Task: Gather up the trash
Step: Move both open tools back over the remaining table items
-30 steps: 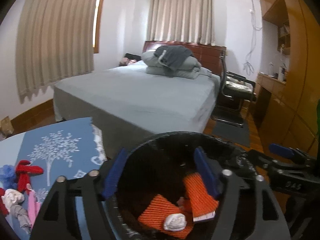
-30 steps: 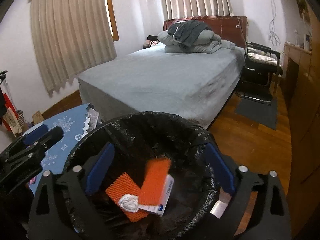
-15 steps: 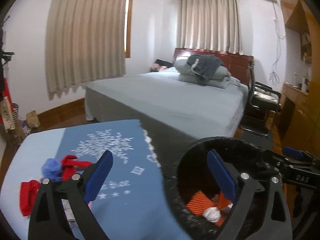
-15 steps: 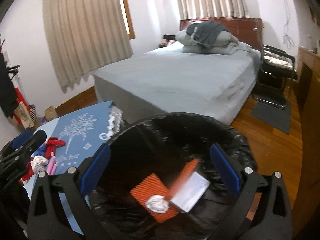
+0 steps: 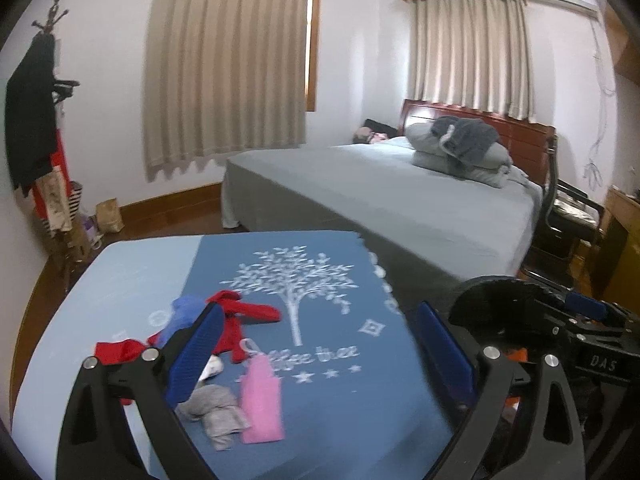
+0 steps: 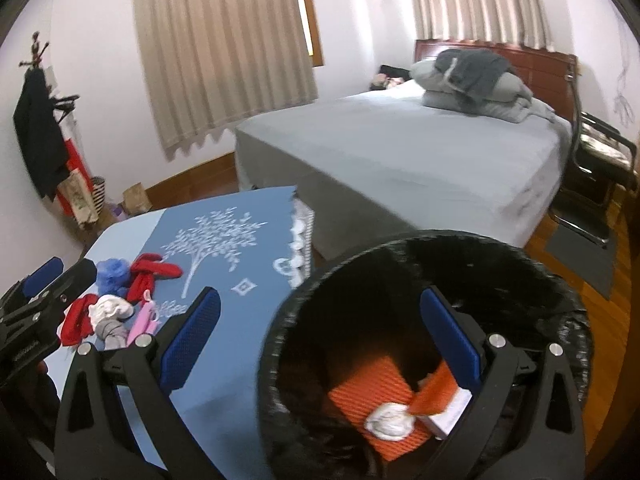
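Observation:
A black-lined trash bin (image 6: 568, 316) stands by the table and holds orange cloths (image 6: 372, 396), a white box (image 6: 448, 410) and a crumpled white wad (image 6: 390, 426). My right gripper (image 6: 320, 344) is open and empty above the bin's left rim. My left gripper (image 5: 320, 352) is open and empty above the blue tablecloth (image 5: 320, 280). Under it lie a pink item (image 5: 262, 404), a grey cloth (image 5: 216, 412), red cloth pieces (image 5: 240, 316) and a blue pompom (image 5: 186, 312). The same pile shows in the right wrist view (image 6: 116, 304). The bin's rim (image 5: 500, 288) is at the left view's right edge.
A grey bed (image 5: 400, 204) with folded bedding (image 5: 460, 148) stands behind the table. A black chair (image 6: 596, 160) and wooden floor (image 6: 616, 280) lie at right. A coat rack (image 5: 36, 120) stands by the left wall.
Both grippers have swung left, from over the bin toward the table. The left gripper now faces the pile of items; the white box in the bin has settled.

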